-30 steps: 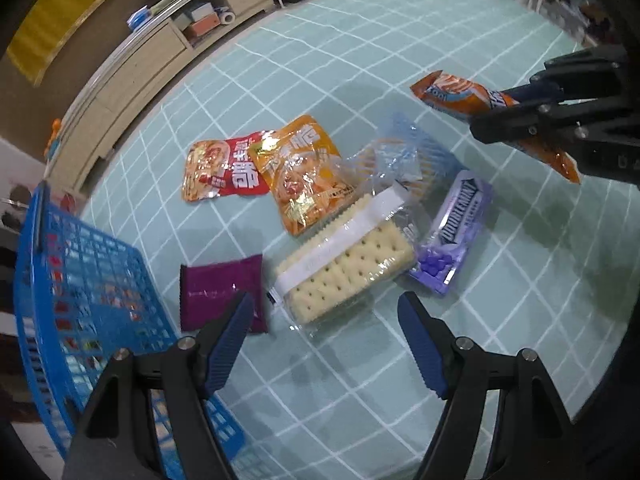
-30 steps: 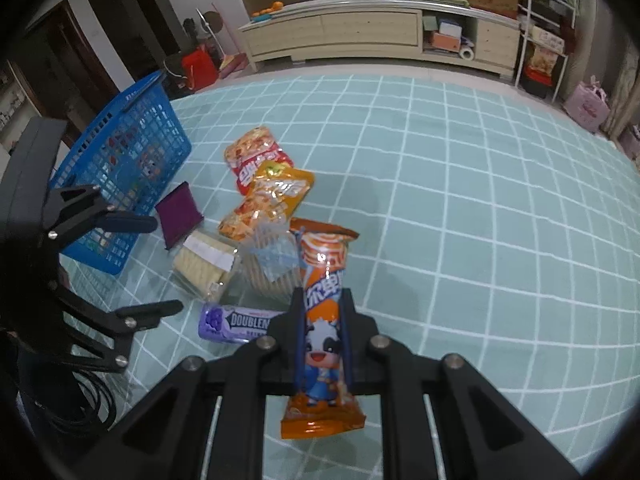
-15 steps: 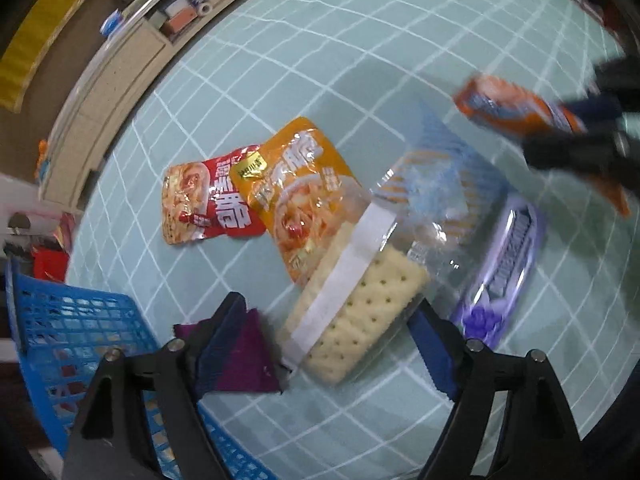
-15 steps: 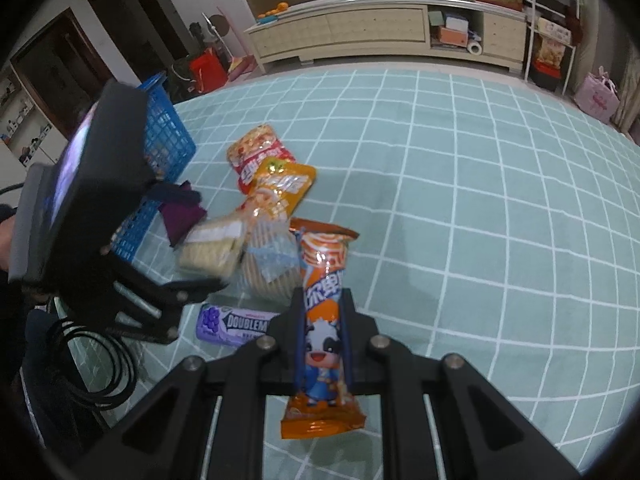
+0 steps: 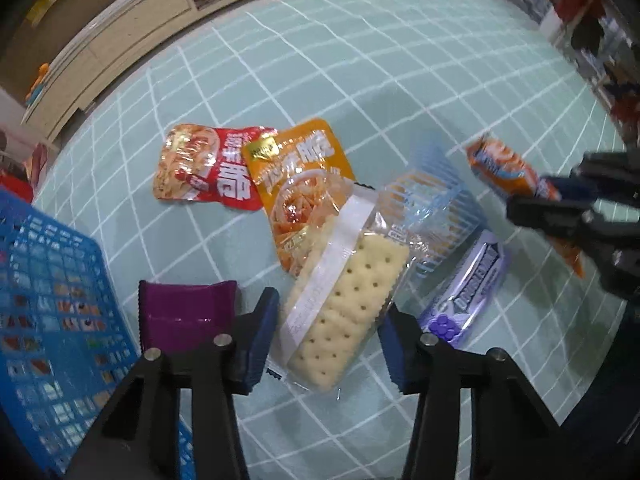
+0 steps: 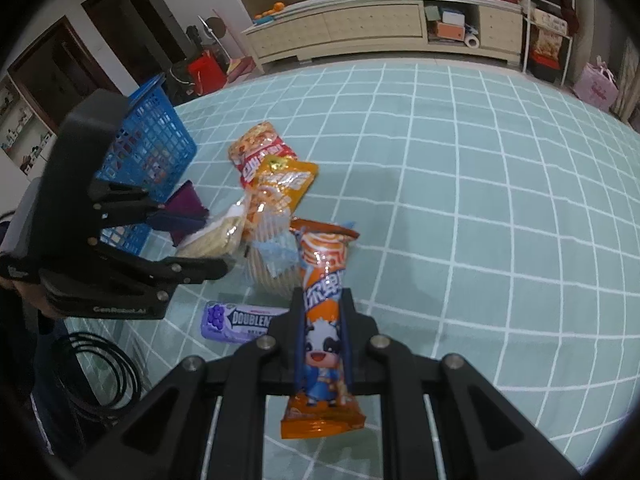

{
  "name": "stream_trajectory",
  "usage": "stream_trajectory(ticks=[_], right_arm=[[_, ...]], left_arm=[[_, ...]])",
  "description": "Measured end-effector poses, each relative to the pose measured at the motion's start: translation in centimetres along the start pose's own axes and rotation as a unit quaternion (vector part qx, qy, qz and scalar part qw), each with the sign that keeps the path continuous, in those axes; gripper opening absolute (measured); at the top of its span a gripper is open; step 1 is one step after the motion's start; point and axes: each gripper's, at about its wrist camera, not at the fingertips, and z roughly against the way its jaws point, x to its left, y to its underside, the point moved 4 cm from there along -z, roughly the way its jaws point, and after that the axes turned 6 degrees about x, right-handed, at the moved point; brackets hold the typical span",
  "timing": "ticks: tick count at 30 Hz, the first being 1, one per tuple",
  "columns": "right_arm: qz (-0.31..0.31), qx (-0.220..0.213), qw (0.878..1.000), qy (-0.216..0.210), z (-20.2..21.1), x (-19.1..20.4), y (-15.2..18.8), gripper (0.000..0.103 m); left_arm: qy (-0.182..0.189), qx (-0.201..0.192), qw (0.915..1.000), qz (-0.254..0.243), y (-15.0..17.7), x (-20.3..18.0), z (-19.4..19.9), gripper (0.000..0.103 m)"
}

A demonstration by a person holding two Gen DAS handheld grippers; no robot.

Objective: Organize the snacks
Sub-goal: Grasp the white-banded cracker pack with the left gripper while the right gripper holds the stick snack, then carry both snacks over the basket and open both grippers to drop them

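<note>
Between the closing jaws of the left gripper (image 5: 326,338) sits the cracker pack (image 5: 348,304), pads not visibly pressing yet, likely bound for the blue basket (image 5: 48,320) beside it, while the right gripper (image 6: 322,344) stays clamped on the orange snack bar (image 6: 324,320).

A long cream sideboard (image 6: 384,28) stands beyond the teal checked tabletop (image 6: 480,184); coiled black cable (image 6: 96,376) and a pink bag (image 6: 596,88) sit nearby.

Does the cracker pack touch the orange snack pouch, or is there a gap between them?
Touching. In the left wrist view, the upper end of the cracker pack lies over the lower edge of the orange snack pouch, with no tablecloth visible between them.
</note>
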Motion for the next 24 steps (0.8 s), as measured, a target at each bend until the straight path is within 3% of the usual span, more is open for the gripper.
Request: stream_trajectory(ticks=[6, 12, 24], right_arm=[[-0.005, 0.001, 1.000, 0.006, 0.7, 1.1, 0.0, 0.018], [-0.008, -0.011, 1.000, 0.015, 3.2, 2.8, -0.7, 0.018], [0.047, -0.056, 0.997, 0.036, 9.4, 11.2, -3.2, 0.018]], left_arm=[[0.008, -0.031, 0.9994, 0.012, 1.2, 0.2, 2.4, 0.046], [0.000, -0.076, 0.9970, 0.017, 3.4, -0.7, 7.4, 0.046], [-0.011, -0.170, 0.9837, 0.059, 8.4, 2.5, 17.2, 0.046]])
